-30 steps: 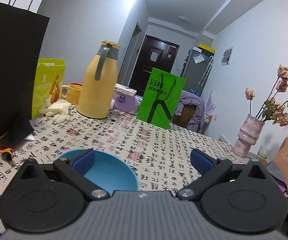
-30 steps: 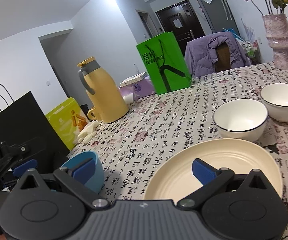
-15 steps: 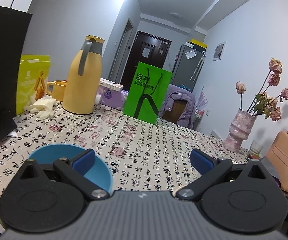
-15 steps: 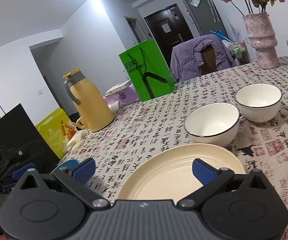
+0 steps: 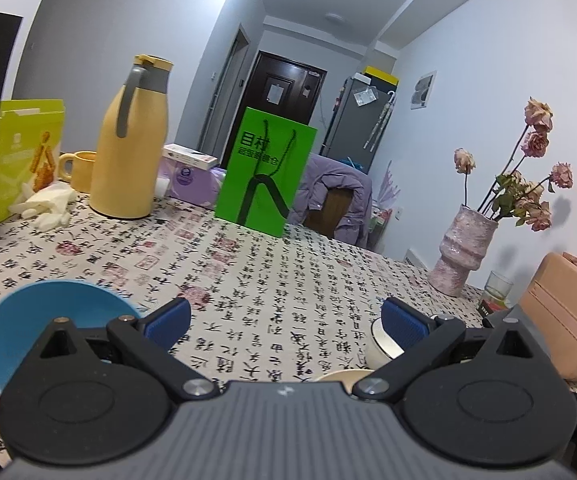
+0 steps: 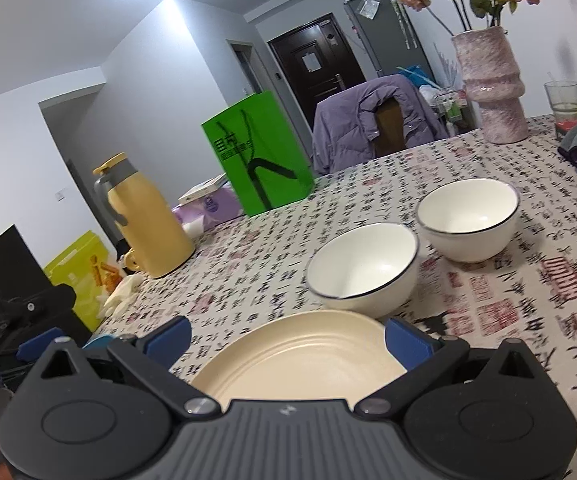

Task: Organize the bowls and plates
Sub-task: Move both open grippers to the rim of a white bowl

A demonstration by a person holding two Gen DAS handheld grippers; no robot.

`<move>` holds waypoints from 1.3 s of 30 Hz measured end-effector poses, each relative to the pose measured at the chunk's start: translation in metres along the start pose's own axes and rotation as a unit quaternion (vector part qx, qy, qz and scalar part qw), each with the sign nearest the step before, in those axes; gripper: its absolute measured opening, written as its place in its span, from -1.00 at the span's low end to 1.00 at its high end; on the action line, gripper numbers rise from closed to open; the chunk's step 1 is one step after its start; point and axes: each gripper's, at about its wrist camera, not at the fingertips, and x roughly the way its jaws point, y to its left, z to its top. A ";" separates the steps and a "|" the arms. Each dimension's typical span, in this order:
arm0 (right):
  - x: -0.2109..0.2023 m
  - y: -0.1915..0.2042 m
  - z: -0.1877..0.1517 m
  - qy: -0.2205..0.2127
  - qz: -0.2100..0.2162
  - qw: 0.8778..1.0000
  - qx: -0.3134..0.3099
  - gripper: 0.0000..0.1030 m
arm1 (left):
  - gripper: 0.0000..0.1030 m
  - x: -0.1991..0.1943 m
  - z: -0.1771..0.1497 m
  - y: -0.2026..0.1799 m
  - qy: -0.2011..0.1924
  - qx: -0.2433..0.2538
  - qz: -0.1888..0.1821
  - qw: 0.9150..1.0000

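Approaching: right gripper (image 6: 286, 334) spread, empty, over cream plate (image 6: 304, 356).
Bowls: two white bowls (image 6: 362, 270) just beyond; blue bowl (image 5: 48, 328) beside spread left gripper (image 5: 284, 320).
Next: likely grip plate rim.

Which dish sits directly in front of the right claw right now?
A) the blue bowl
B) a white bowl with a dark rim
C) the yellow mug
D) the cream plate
D: in the right wrist view the cream plate lies between the open fingers of the right claw, with the two white bowls farther back on the table.
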 end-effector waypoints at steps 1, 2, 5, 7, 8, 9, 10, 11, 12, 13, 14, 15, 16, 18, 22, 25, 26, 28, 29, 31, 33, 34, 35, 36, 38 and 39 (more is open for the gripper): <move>0.000 -0.003 0.001 -0.001 -0.002 1.000 0.000 1.00 | 1.00 0.002 0.000 -0.002 0.001 0.001 -0.001 1.000; -0.001 -0.005 0.002 -0.002 -0.004 1.000 0.000 1.00 | 1.00 0.005 0.000 -0.004 0.003 0.001 -0.002 1.000; -0.001 -0.013 0.005 -0.004 -0.010 1.000 0.000 1.00 | 1.00 0.012 -0.001 -0.010 0.007 0.002 -0.006 1.000; 0.000 -0.018 0.008 -0.005 -0.014 1.000 -0.001 1.00 | 1.00 0.017 -0.001 -0.014 0.011 0.003 -0.009 1.000; 0.000 -0.020 0.009 -0.005 -0.016 1.000 -0.002 1.00 | 1.00 0.019 -0.001 -0.016 0.012 0.005 -0.010 1.000; 0.000 -0.023 0.011 -0.006 -0.018 1.000 -0.002 1.00 | 1.00 0.021 -0.001 -0.018 0.013 0.005 -0.011 1.000; 0.000 -0.024 0.012 -0.006 -0.020 1.000 -0.003 1.00 | 1.00 0.023 -0.001 -0.019 0.013 0.006 -0.012 1.000; 0.000 -0.026 0.014 -0.008 -0.022 1.000 -0.004 1.00 | 1.00 0.025 -0.001 -0.021 0.013 0.008 -0.013 1.000; 0.000 -0.027 0.015 -0.009 -0.024 1.000 -0.005 1.00 | 1.00 0.028 -0.001 -0.023 0.014 0.009 -0.014 1.000; 0.000 -0.029 0.016 -0.010 -0.025 1.000 -0.006 1.00 | 1.00 0.030 -0.001 -0.024 0.015 0.009 -0.014 1.000; 0.000 -0.030 0.017 -0.011 -0.027 1.000 -0.007 1.00 | 1.00 0.032 -0.001 -0.025 0.017 0.010 -0.015 1.000; 0.000 -0.032 0.018 -0.012 -0.028 0.999 -0.007 1.00 | 1.00 0.035 -0.002 -0.027 0.019 0.011 -0.015 1.000; 0.000 -0.034 0.019 -0.013 -0.029 0.999 -0.008 1.00 | 1.00 0.037 -0.002 -0.028 0.020 0.012 -0.015 1.000; 0.000 -0.038 0.020 -0.015 -0.033 0.999 -0.009 1.00 | 1.00 0.041 -0.002 -0.032 0.024 0.015 -0.017 0.999; 0.002 -0.046 0.025 -0.017 -0.037 0.999 -0.008 1.00 | 1.00 0.049 -0.004 -0.039 0.030 0.022 -0.016 0.999; 0.006 -0.050 0.030 -0.018 -0.036 0.999 -0.015 1.00 | 1.00 0.057 -0.004 -0.046 0.035 0.027 -0.015 0.999; 0.008 -0.051 0.032 -0.018 -0.035 0.999 -0.017 1.00 | 1.00 0.060 -0.005 -0.048 0.037 0.028 -0.016 0.999; 0.014 -0.052 0.036 -0.015 -0.033 0.999 -0.020 1.00 | 1.00 0.067 -0.005 -0.052 0.041 0.030 -0.015 0.999; 0.017 -0.051 0.038 -0.013 -0.032 0.999 -0.022 1.00 | 1.00 0.069 -0.005 -0.054 0.043 0.030 -0.016 0.999; 0.023 -0.051 0.041 -0.010 -0.028 0.999 -0.026 1.00 | 1.00 0.076 -0.004 -0.057 0.049 0.030 -0.016 0.998; 0.029 -0.051 0.043 -0.004 -0.030 0.999 -0.027 1.00 | 1.00 0.084 -0.004 -0.061 0.054 0.035 -0.012 0.998; 0.032 -0.052 0.043 -0.001 -0.032 0.999 -0.026 1.00 | 1.00 0.088 -0.004 -0.063 0.057 0.036 -0.010 0.998; 0.036 -0.054 0.044 0.004 -0.035 0.999 -0.023 1.00 | 1.00 0.093 -0.004 -0.064 0.062 0.036 -0.010 0.997; 0.040 -0.057 0.045 0.009 -0.039 0.999 -0.021 1.00 | 1.00 0.097 -0.004 -0.066 0.066 0.037 -0.010 0.997; 0.047 -0.061 0.046 0.019 -0.050 0.998 -0.018 1.00 | 1.00 0.106 -0.003 -0.069 0.078 0.040 -0.009 0.996; 0.051 -0.064 0.046 0.024 -0.056 0.998 -0.014 1.00 | 1.00 0.111 -0.003 -0.072 0.082 0.045 -0.008 0.996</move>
